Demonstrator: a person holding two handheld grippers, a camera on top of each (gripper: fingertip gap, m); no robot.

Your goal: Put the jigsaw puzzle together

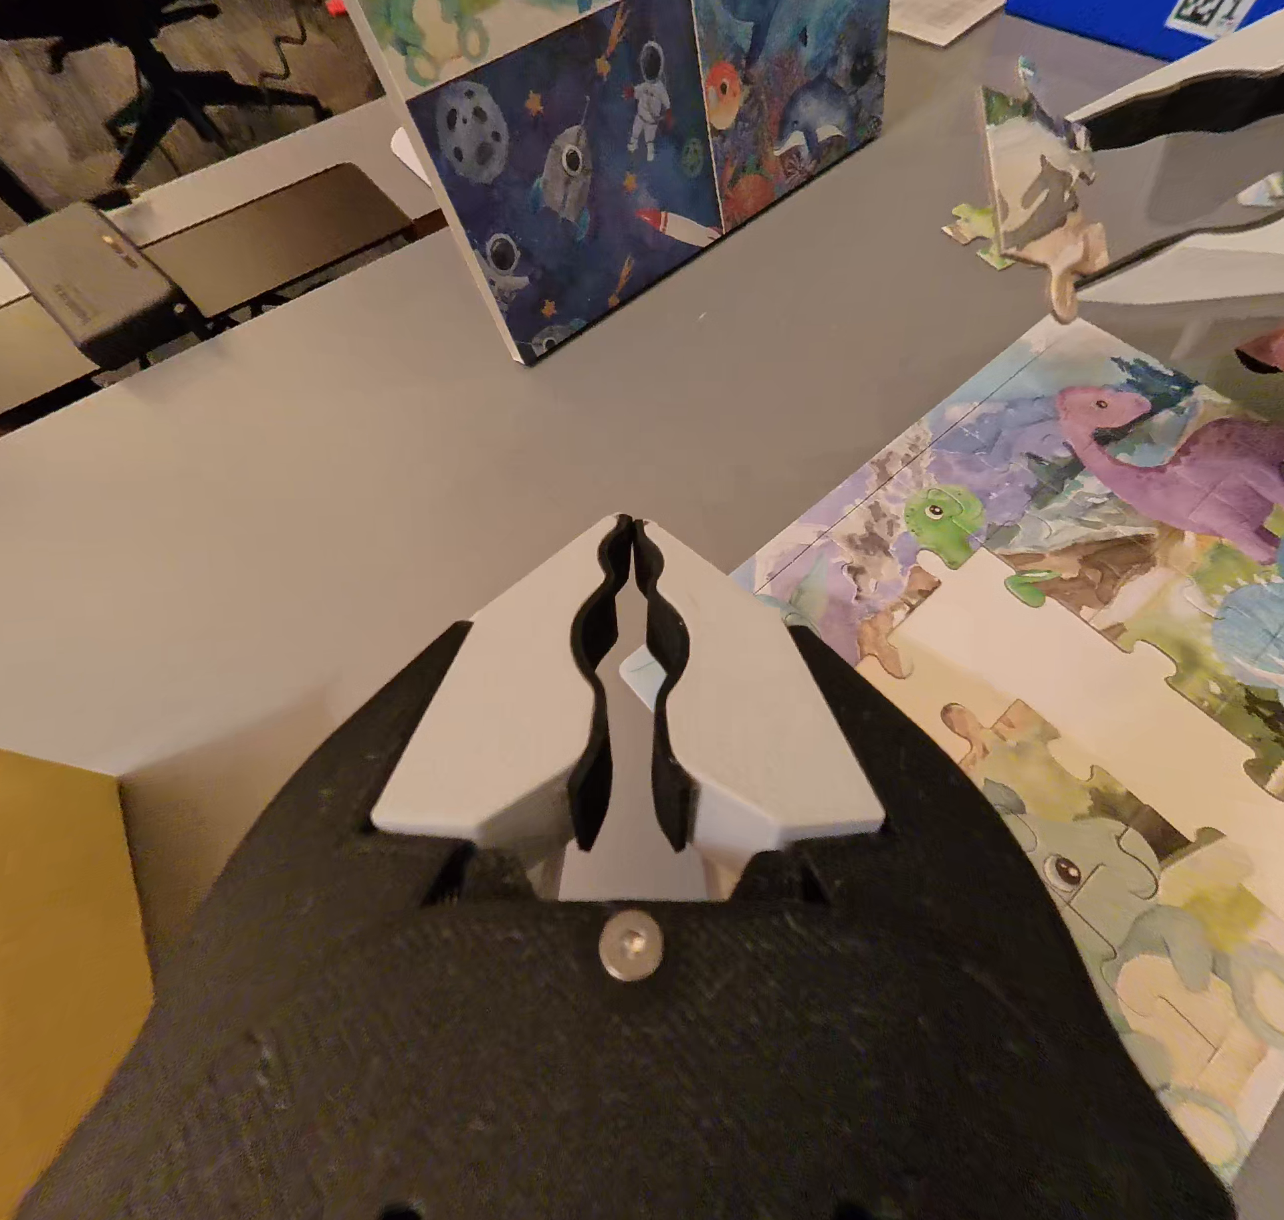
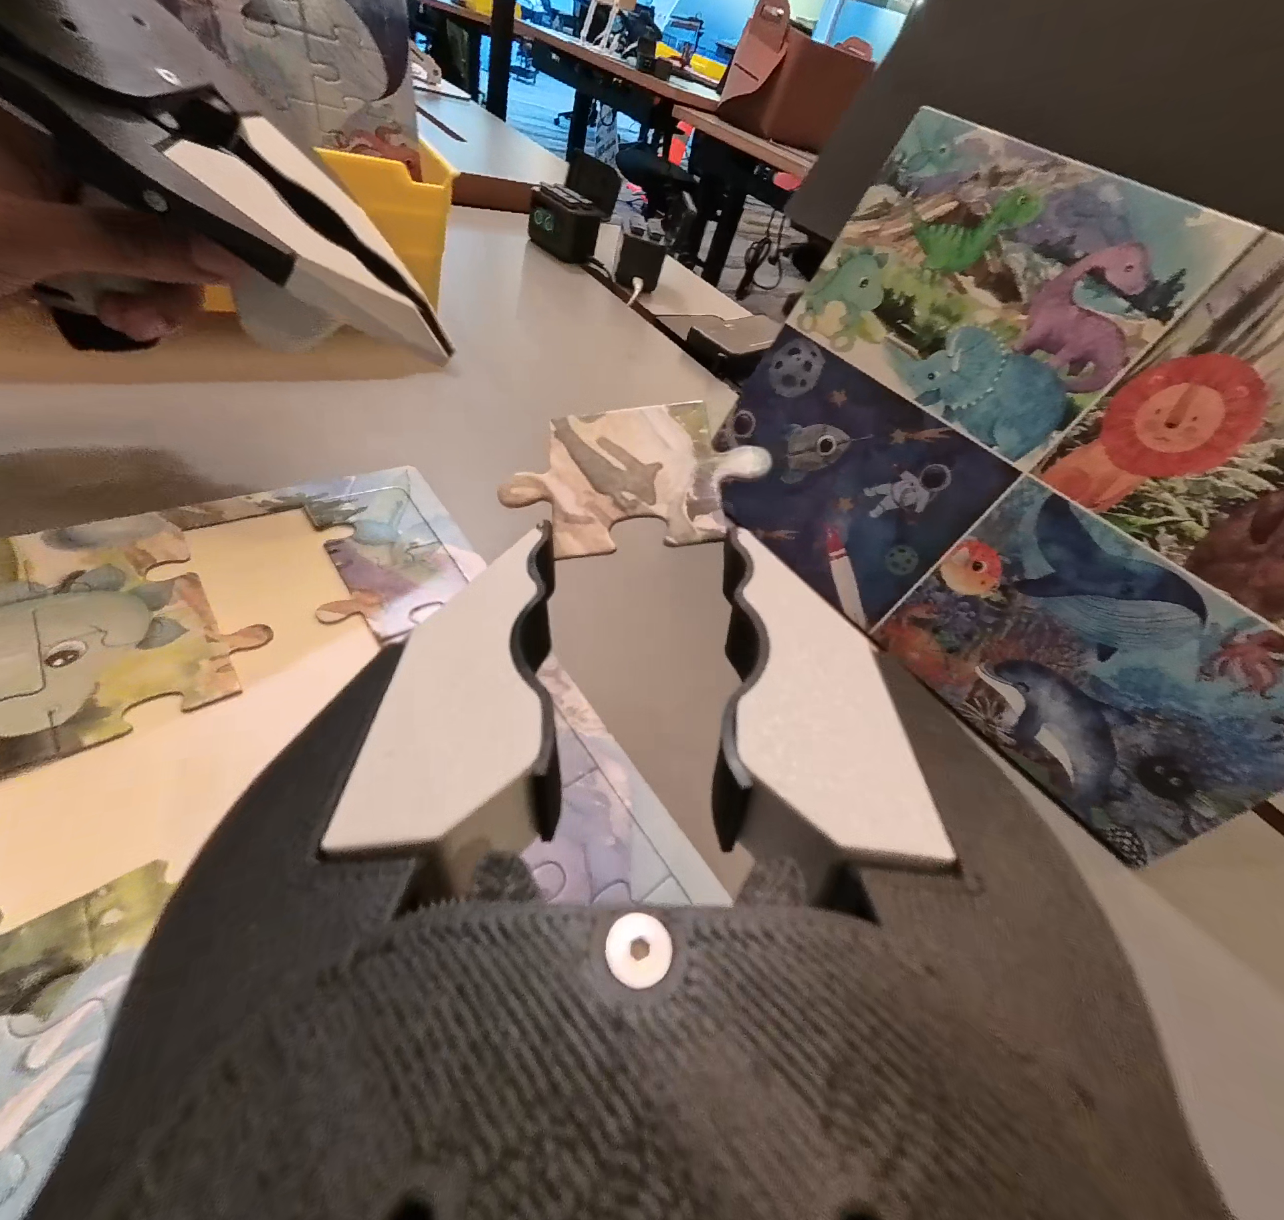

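Close to us, the half-built puzzle lies flat on the grey surface, with a bare cream gap in its middle and a grey-green dinosaur face at the near side. Our left claw hangs just beside the puzzle's left edge. It is clenched, tips together, with nothing in it. To its left the surface is bare and wide.

Our right claw grips a loose puzzle piece by its near edge between its two spread fingers, up in the air above the surface. In the left view the piece tilts on its side.

Farther off, the picture box stands upright, just past the held piece. Another small piece lies behind. A yellow bin sits far back by the surface's edge.
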